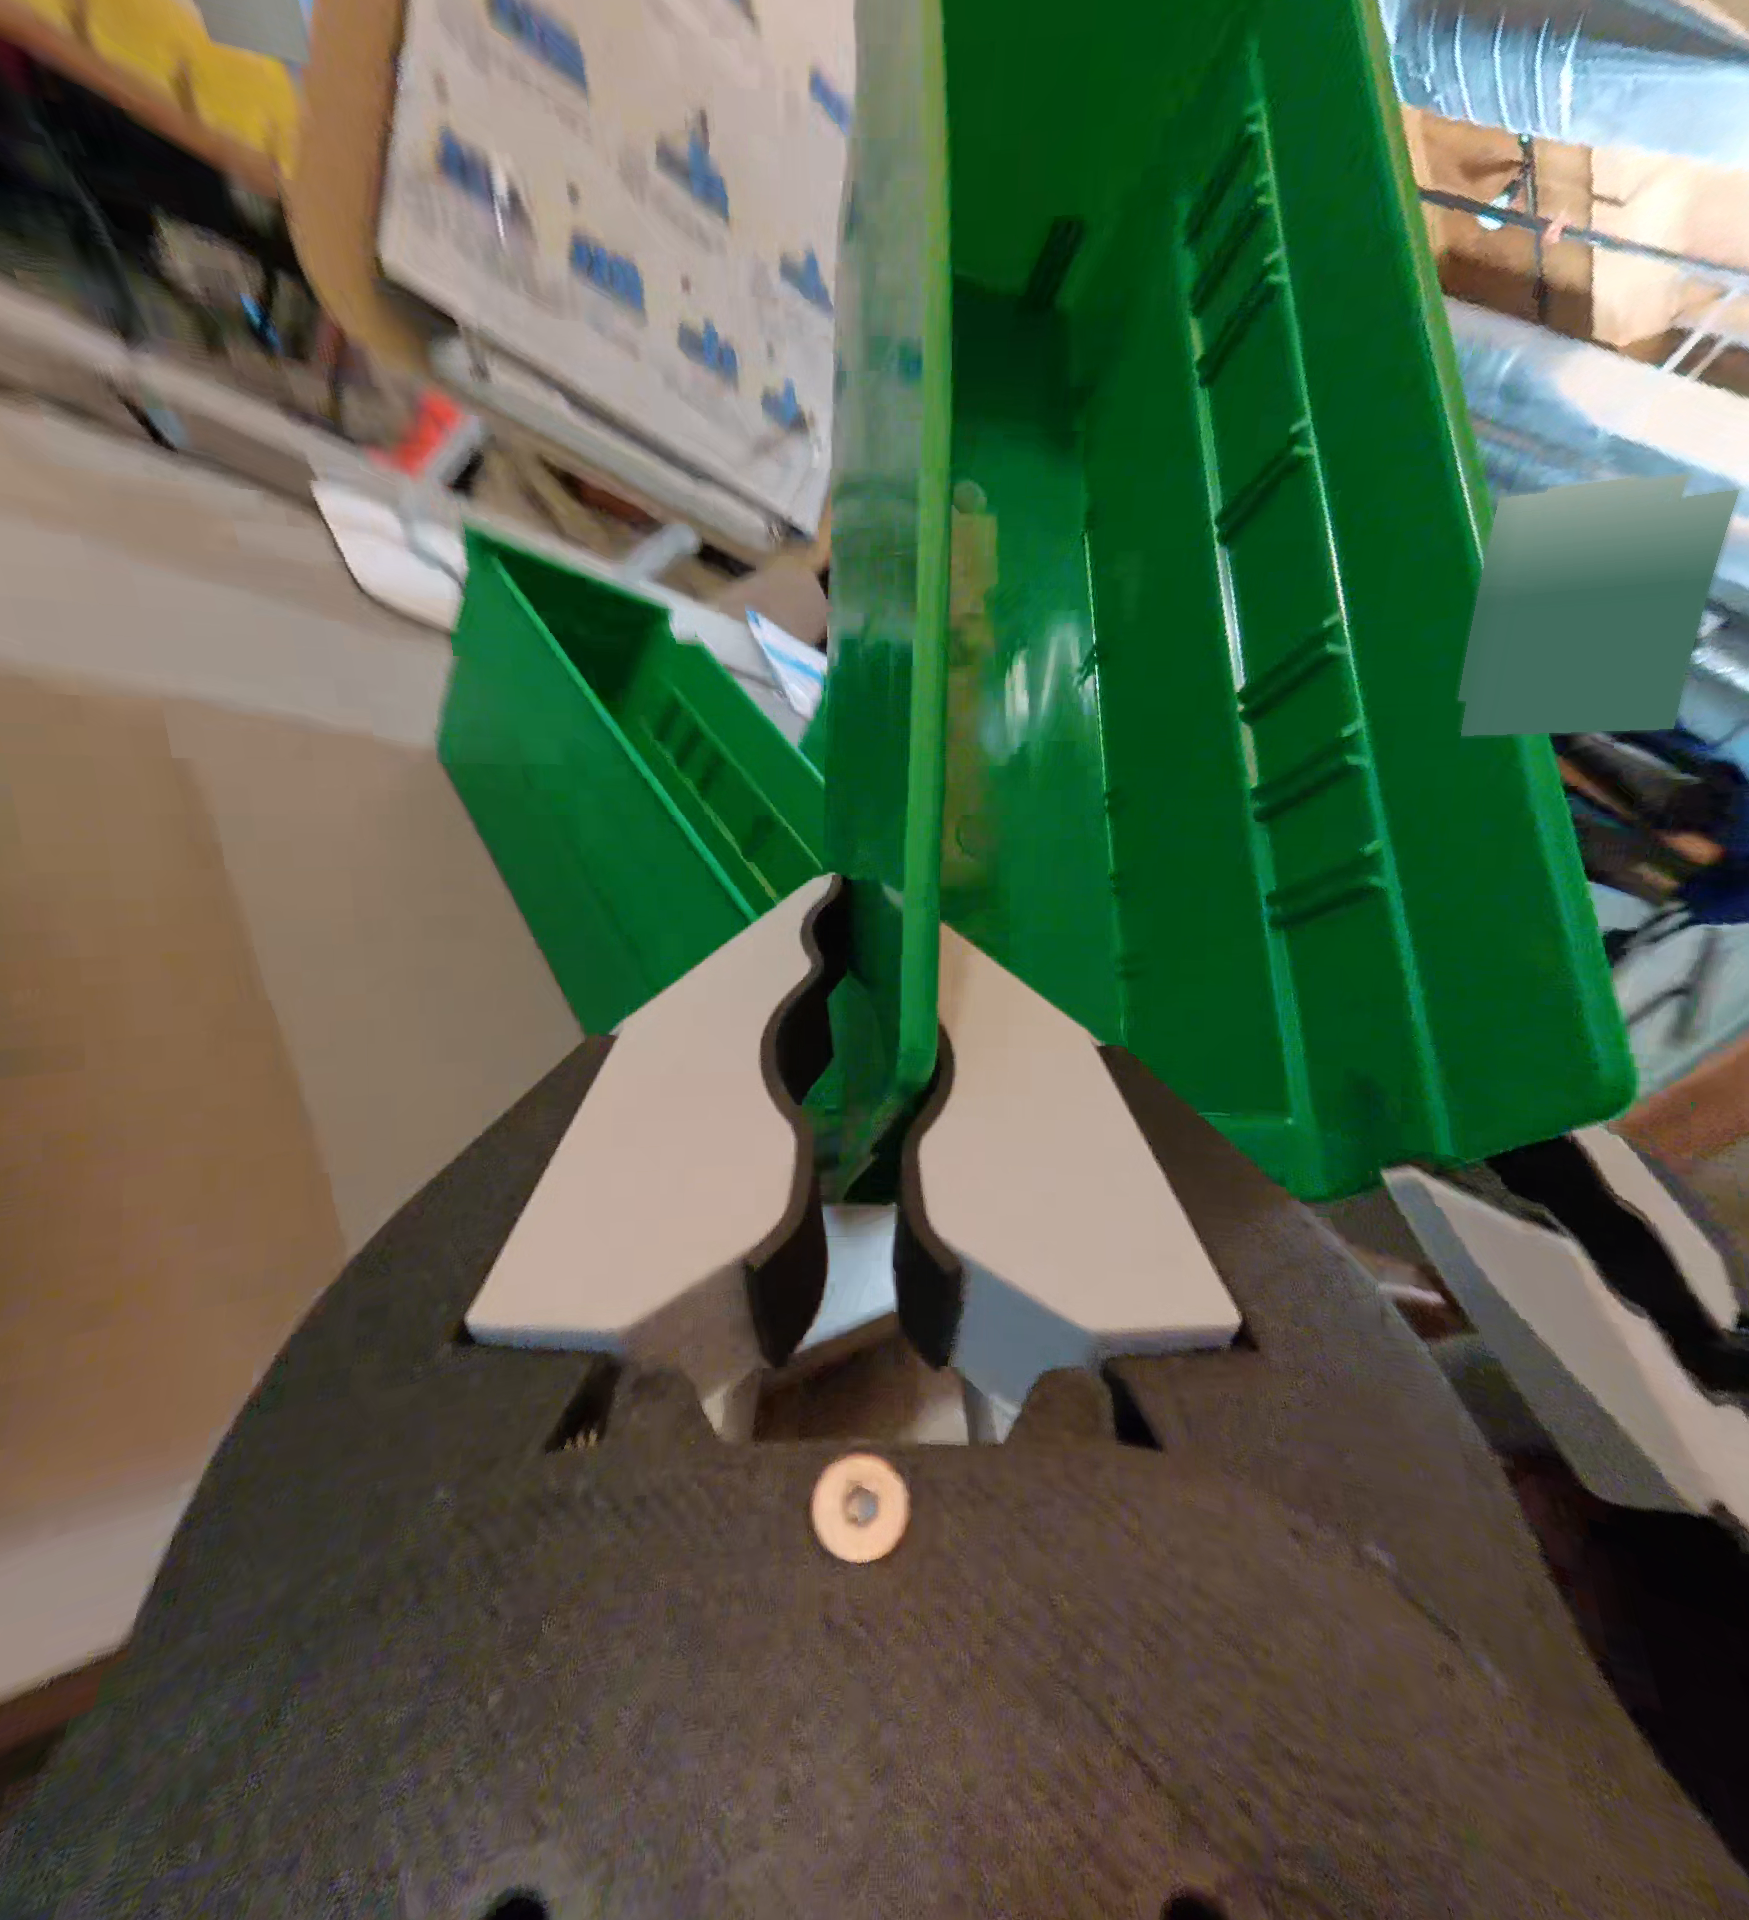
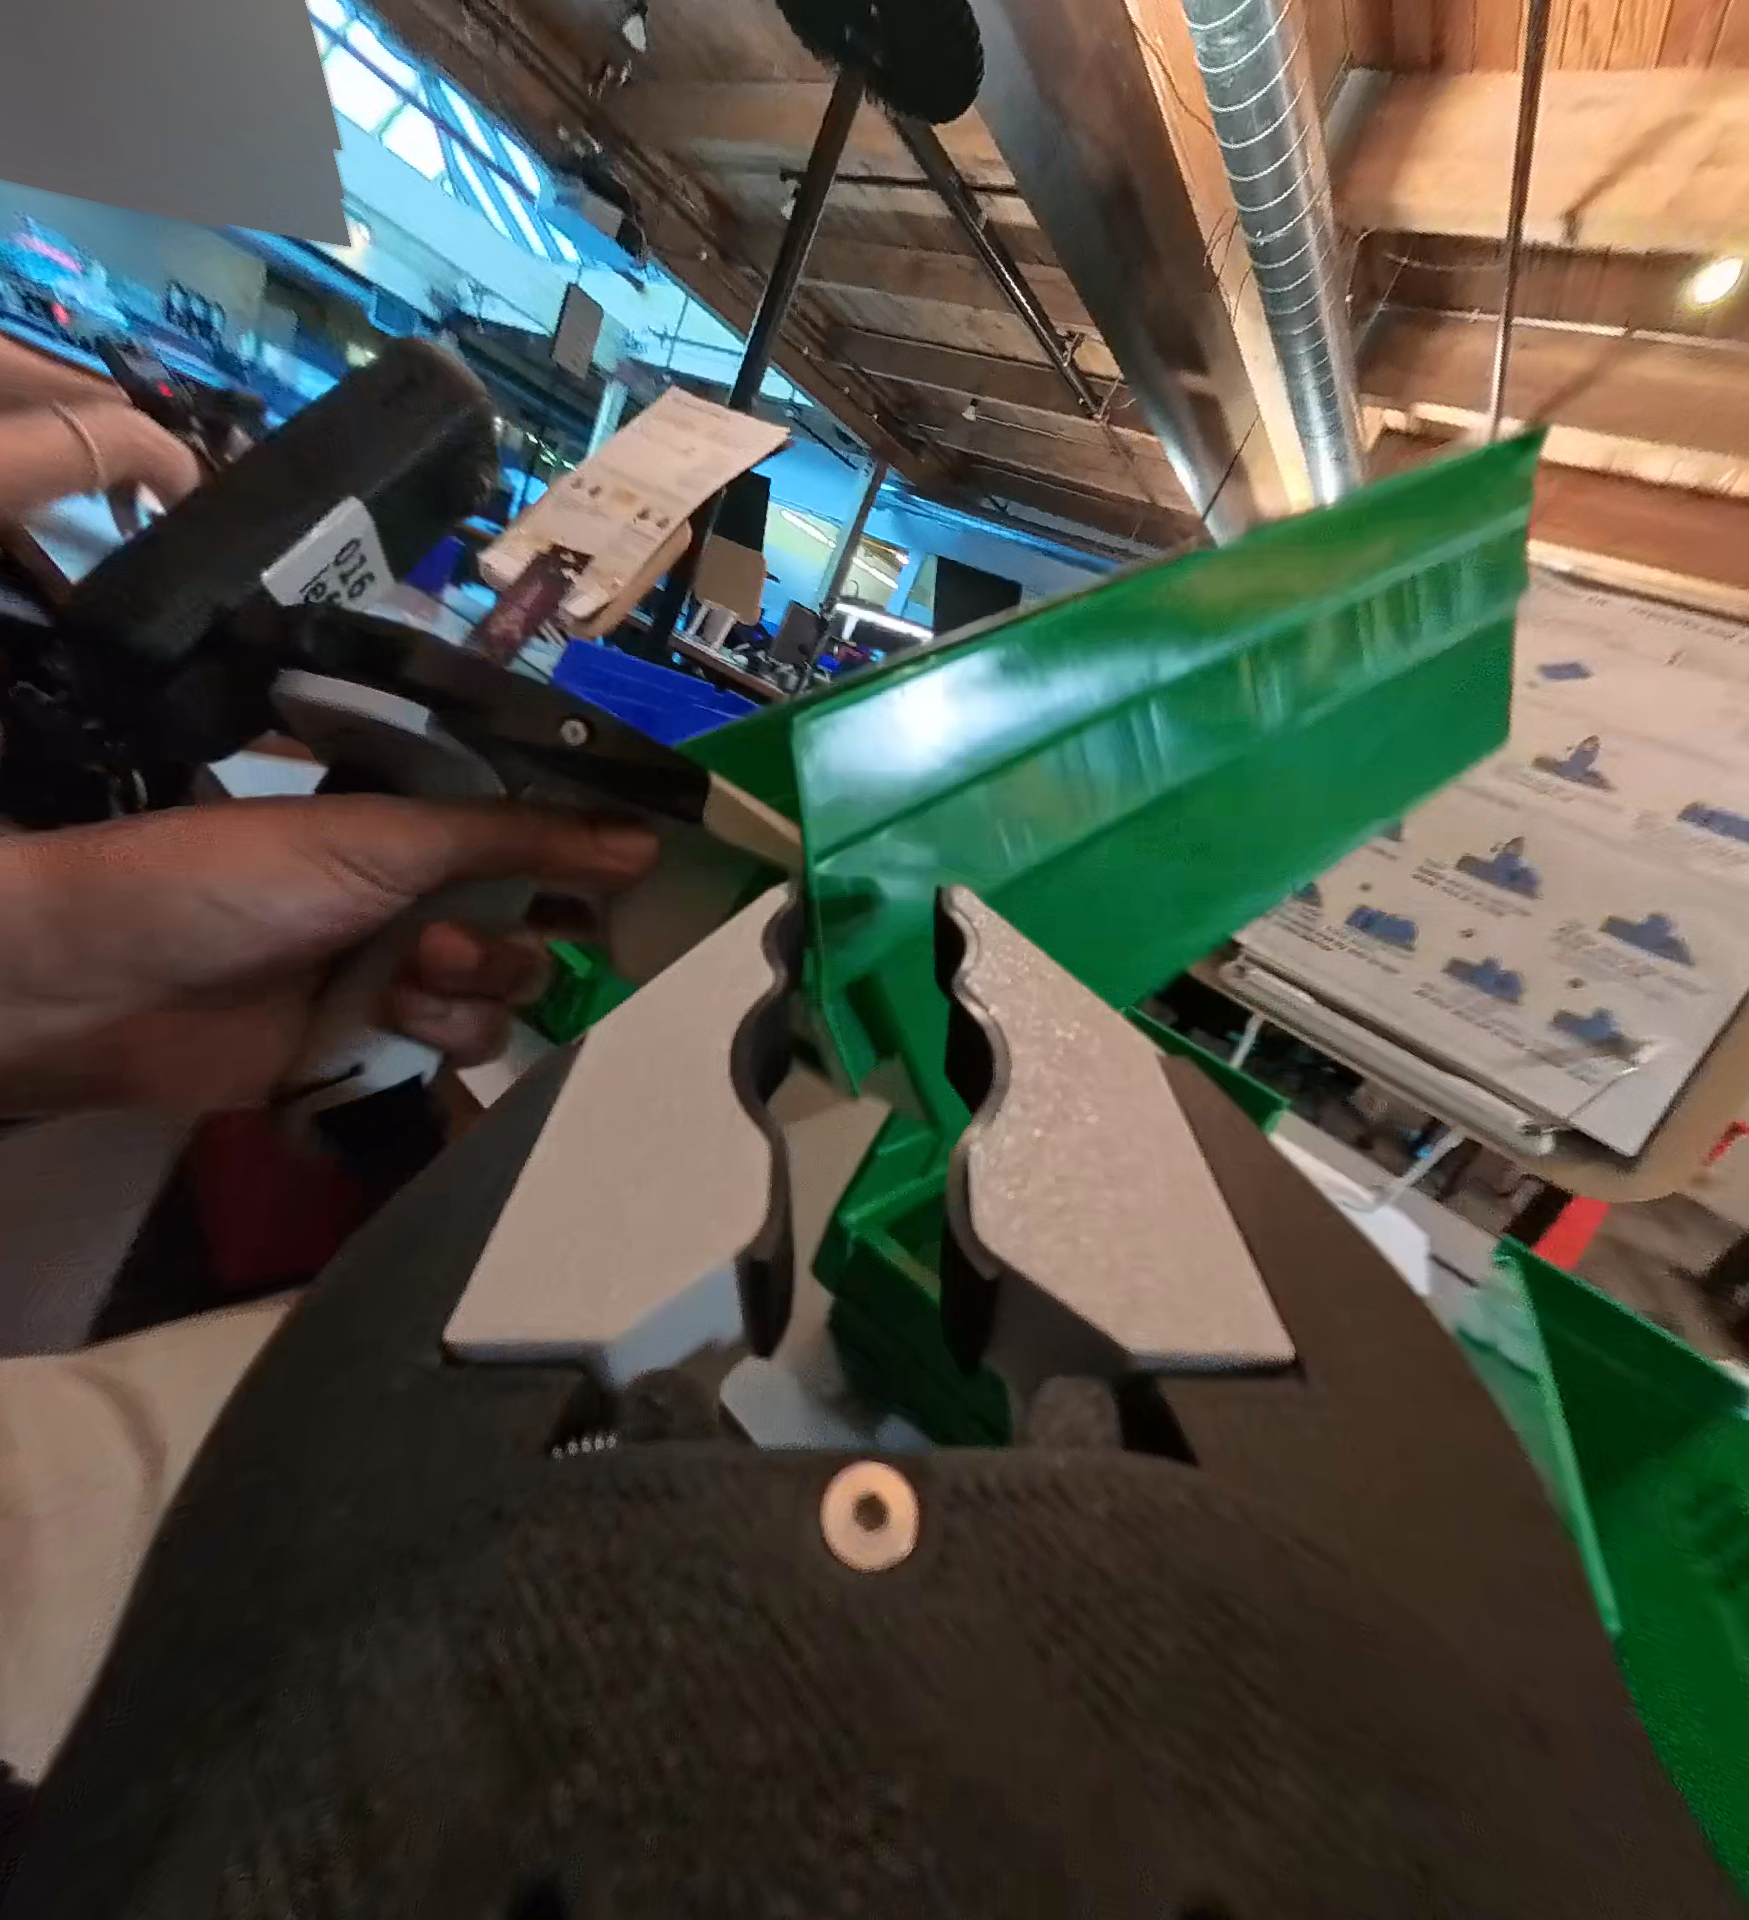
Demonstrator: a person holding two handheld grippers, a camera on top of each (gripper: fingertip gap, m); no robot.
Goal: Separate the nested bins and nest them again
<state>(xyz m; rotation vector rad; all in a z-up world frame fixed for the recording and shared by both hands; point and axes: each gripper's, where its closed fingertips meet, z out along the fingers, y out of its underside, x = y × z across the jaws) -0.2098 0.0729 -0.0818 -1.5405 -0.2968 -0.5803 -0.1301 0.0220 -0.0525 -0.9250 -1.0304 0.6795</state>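
My left gripper (image 1: 885, 935) is shut on the thin wall of a green bin (image 1: 1213, 623) and holds it tilted above the table (image 1: 174, 831). A second green bin (image 1: 589, 779) lies on the table behind it. In the right wrist view the same held bin (image 2: 1161, 748) has one corner between the fingers of my right gripper (image 2: 870, 914). Those jaws stand apart, with a gap between the right pad and the plastic, so nothing is gripped there. The left gripper (image 2: 735, 821), with a hand (image 2: 226, 935) on it, pinches the bin's edge. Another green bin (image 2: 1701, 1558) is at the lower right.
A printed cardboard box (image 1: 621, 229) stands behind the bins and also shows in the right wrist view (image 2: 1576, 883). Yellow bins (image 1: 184, 62) are on a shelf at the top left. Blue bins (image 2: 641, 686) and another person's arm (image 2: 18, 447) are farther off.
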